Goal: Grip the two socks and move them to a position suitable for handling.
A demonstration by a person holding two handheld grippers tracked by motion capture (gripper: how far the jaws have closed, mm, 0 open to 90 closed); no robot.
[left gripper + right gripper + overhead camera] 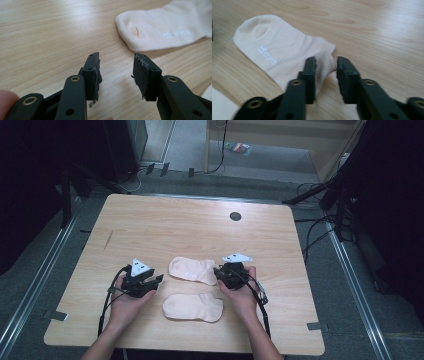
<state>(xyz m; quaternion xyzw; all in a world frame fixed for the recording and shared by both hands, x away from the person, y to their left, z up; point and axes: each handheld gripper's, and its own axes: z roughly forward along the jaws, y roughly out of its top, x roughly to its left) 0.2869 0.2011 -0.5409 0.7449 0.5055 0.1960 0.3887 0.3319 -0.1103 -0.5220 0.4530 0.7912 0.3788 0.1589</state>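
Note:
Two pale pink socks lie flat on the wooden table (165, 225). The far sock (192, 270) has its toe to the left and its cuff to the right; the near sock (193, 307) lies just in front of it. My left gripper (157, 281) sits left of the socks, open, with bare wood between its jaws. In the left gripper view, its tips (117, 58) point at the far sock's toe (162, 27), a short way off. My right gripper (218, 271) is at the far sock's cuff. Its jaws (326, 62) stand open, with the corner of that sock (279, 50) between them.
A round dark grommet (235, 216) sits in the table near its far edge. Bare wood spreads beyond and to both sides of the socks. A corner of the near sock (207, 93) edges into the left gripper view. Dark stands and cables (320, 227) flank the table.

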